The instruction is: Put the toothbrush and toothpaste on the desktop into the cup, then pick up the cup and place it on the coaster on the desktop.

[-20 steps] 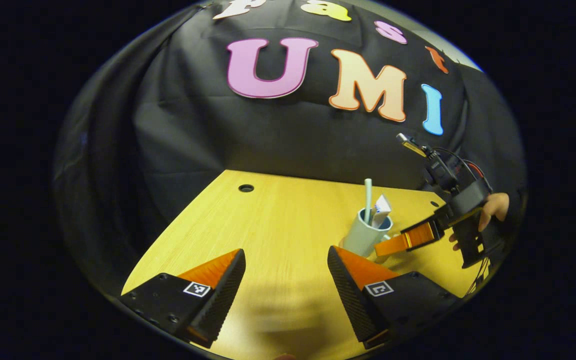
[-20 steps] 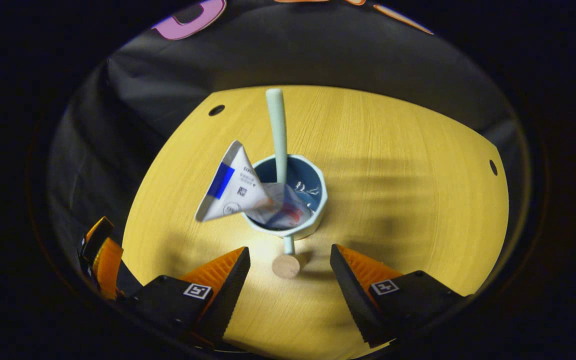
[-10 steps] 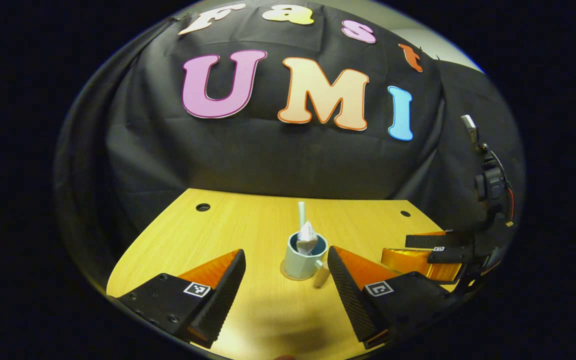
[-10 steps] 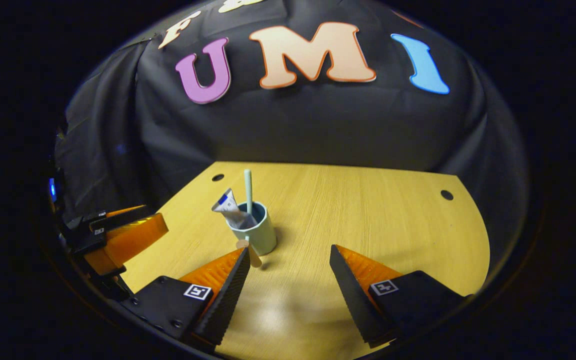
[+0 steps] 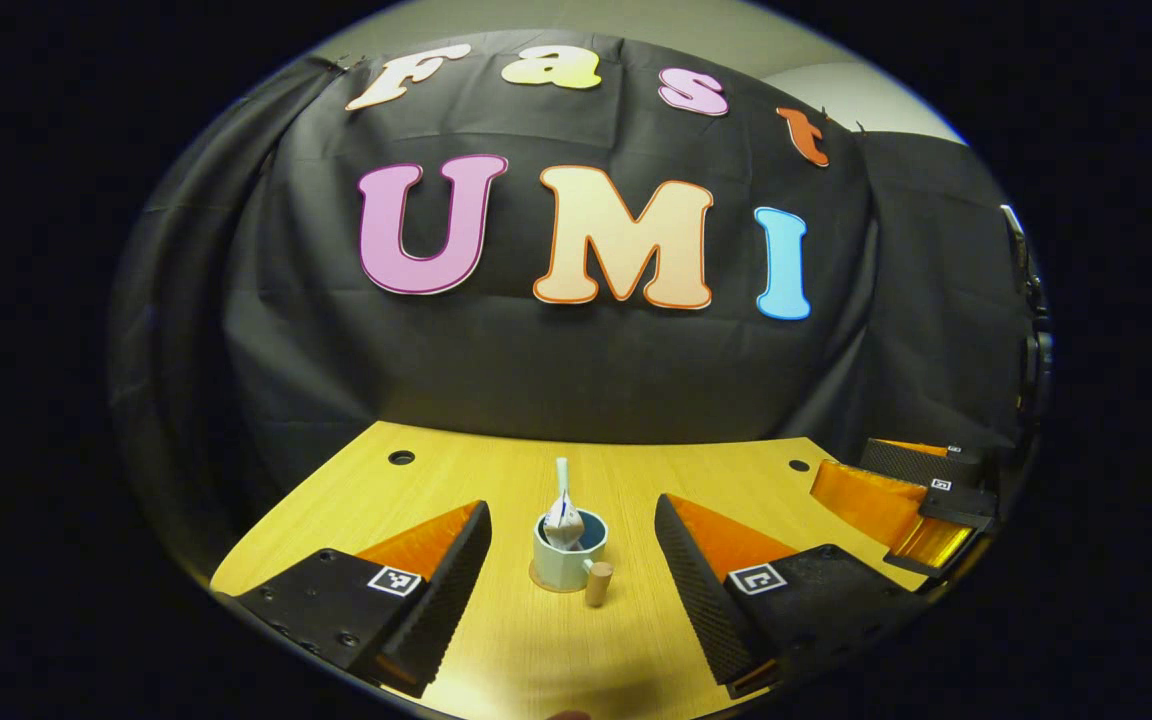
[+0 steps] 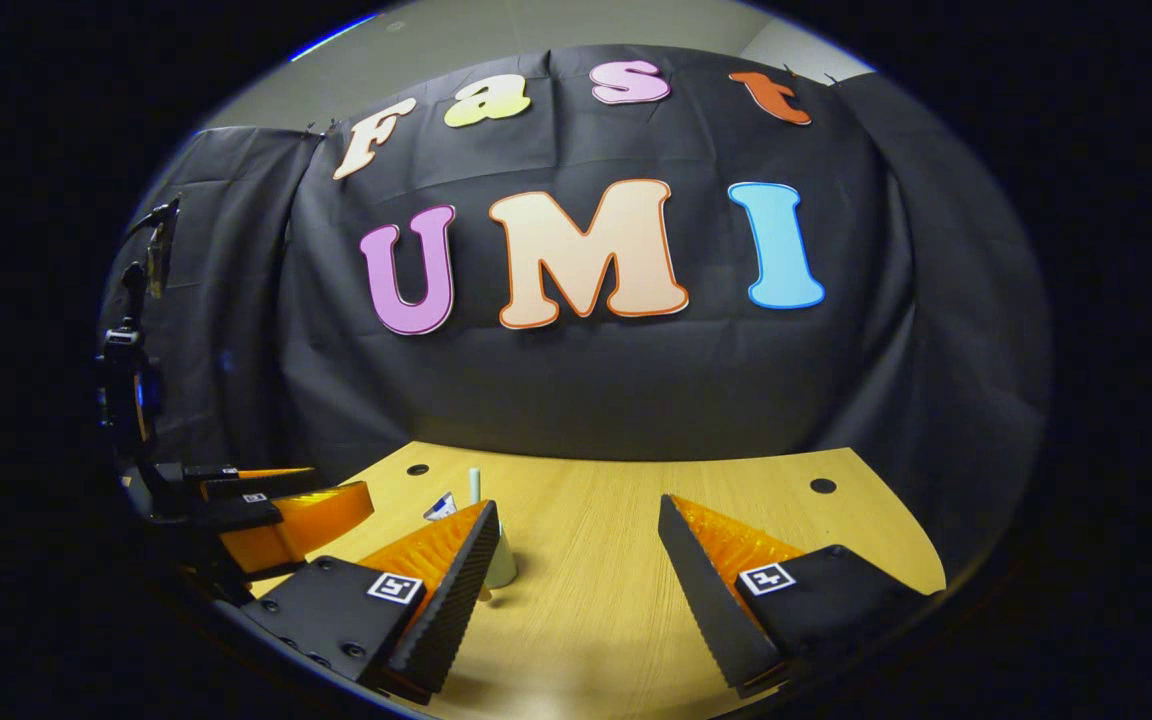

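Both grippers, left (image 5: 572,560) & right (image 6: 576,555), hang spread w/ nothing pinched; toothbrush (image 5: 562,475) & toothpaste (image 5: 563,523) stand in the cup (image 5: 568,555), on its coaster (image 5: 541,583) mid-desktop (image 5: 496,480) toward the near edge; task looks done.

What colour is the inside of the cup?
Dark teal-blue inside the pale mint cup; the left gripper view shows it best.
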The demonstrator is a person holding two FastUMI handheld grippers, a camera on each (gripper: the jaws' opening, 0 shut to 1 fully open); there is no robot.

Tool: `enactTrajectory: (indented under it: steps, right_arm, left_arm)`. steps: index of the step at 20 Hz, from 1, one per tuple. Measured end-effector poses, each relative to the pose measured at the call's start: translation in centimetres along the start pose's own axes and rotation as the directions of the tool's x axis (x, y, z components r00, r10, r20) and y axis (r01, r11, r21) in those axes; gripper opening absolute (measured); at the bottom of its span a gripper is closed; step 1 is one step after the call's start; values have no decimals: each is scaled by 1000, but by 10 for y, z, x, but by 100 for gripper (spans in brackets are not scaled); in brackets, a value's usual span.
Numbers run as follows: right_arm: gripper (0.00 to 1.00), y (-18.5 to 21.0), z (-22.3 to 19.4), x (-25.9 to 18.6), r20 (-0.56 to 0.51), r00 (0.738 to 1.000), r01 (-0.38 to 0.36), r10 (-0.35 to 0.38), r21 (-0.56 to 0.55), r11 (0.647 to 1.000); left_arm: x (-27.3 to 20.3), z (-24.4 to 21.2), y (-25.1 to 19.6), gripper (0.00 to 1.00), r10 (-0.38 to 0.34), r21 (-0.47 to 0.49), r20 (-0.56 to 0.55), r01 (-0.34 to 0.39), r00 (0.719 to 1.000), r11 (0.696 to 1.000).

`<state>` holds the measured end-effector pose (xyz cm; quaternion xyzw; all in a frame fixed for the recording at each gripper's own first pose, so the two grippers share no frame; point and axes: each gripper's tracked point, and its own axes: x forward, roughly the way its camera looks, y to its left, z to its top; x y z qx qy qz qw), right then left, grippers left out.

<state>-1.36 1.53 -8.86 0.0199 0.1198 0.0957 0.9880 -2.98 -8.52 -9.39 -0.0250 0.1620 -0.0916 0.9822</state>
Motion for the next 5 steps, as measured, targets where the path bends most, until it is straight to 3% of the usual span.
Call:
enactTrajectory:
  steps: [5]
  right_arm:
    - [99, -13, 12, -2, 21, 999, 25, -26, 24, 999]
  left_arm:
    - [-3, 10, 6, 95, 15, 5, 27, -15, 1000, 1000]
